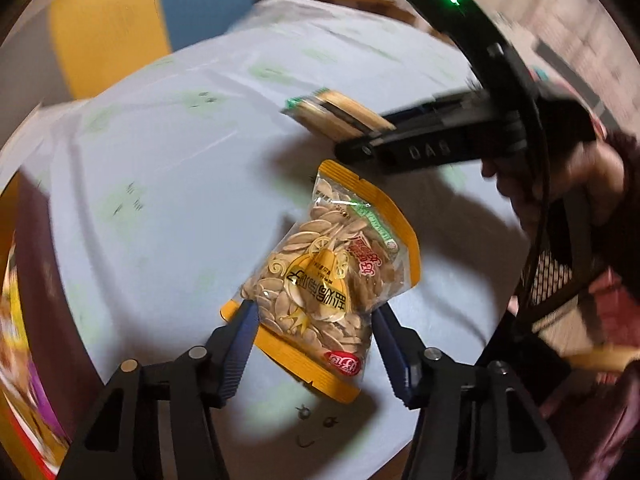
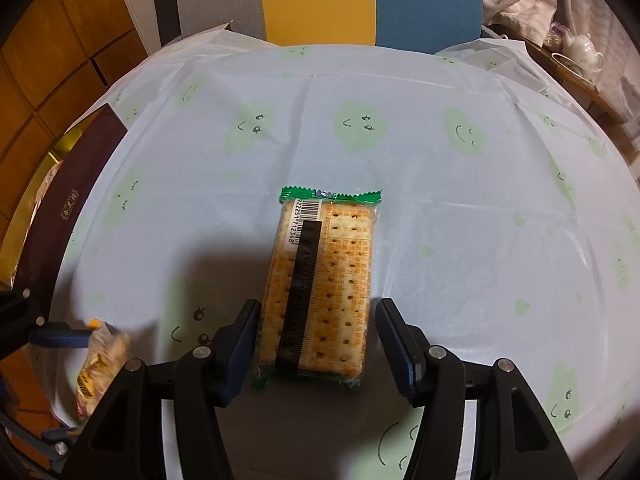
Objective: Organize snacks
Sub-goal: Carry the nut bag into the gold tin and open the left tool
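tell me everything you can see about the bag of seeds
The bag of seeds is a clear plastic pouch with orange-yellow borders, printed lettering, a red logo and a green strip near its far end. It is full of pale flat seeds. It lies tilted between the left gripper blue pads, which pinch its lower sides, over the pale cloth.

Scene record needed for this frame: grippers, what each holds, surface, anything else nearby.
left gripper: shut on seed bag, fingers at its two sides
right gripper: shut on cracker pack, held clear of the table
surface: tablecloth, pale with green smiley blobs
left edge: dark box
background: white teapot on a side surface
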`<state>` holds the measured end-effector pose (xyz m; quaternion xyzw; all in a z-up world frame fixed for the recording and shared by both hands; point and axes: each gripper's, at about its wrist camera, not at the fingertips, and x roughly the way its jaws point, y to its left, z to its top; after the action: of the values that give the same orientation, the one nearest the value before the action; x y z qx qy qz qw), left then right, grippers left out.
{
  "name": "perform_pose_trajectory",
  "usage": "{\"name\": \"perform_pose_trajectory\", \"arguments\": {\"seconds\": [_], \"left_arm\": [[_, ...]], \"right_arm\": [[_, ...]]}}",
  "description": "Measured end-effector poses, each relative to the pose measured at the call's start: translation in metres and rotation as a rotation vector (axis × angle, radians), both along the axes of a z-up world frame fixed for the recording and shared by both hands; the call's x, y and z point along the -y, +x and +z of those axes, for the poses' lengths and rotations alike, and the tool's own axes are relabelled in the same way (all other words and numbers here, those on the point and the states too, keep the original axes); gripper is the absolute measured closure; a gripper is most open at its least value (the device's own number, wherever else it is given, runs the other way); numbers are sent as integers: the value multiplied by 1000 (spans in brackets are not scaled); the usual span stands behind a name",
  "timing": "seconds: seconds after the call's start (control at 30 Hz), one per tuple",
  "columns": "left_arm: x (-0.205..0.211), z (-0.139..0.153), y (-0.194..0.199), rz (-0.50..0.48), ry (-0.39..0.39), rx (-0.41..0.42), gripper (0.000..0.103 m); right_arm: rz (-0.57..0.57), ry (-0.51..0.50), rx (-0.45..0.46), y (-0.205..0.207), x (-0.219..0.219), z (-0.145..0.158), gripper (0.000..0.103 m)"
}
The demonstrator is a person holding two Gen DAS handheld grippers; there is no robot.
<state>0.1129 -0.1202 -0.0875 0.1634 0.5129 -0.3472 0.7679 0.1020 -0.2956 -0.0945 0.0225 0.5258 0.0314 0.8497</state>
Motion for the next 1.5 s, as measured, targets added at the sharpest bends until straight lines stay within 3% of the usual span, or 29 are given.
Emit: {"name": "perform_pose_trajectory", "arguments": {"seconds": [0.1,0.43,0.73,1.0,1.37,1.5], "left_arm": [[-9,5,-7,85,-55,2,48],[-51,49,-28,321,-140,119,48],[-73,81,-48,374,-197,197,48],[-77,88,-48,403,-206,220,48],[-100,86,-48,463,-212,201,48],[-125,88,-45,525,-264,173,48]], "right_arm": [[-3,-9,11,-1,-2,-1,43],[-9,-34,56,-7,-8,-4,43],[-12,-54,82,-10,-10,-5,43],[-24,-58,92,-14,-11,-6,43],[-35,-63,103,-17,-12,-6,43],[-36,-65,103,-17,-12,-6,43]]}}
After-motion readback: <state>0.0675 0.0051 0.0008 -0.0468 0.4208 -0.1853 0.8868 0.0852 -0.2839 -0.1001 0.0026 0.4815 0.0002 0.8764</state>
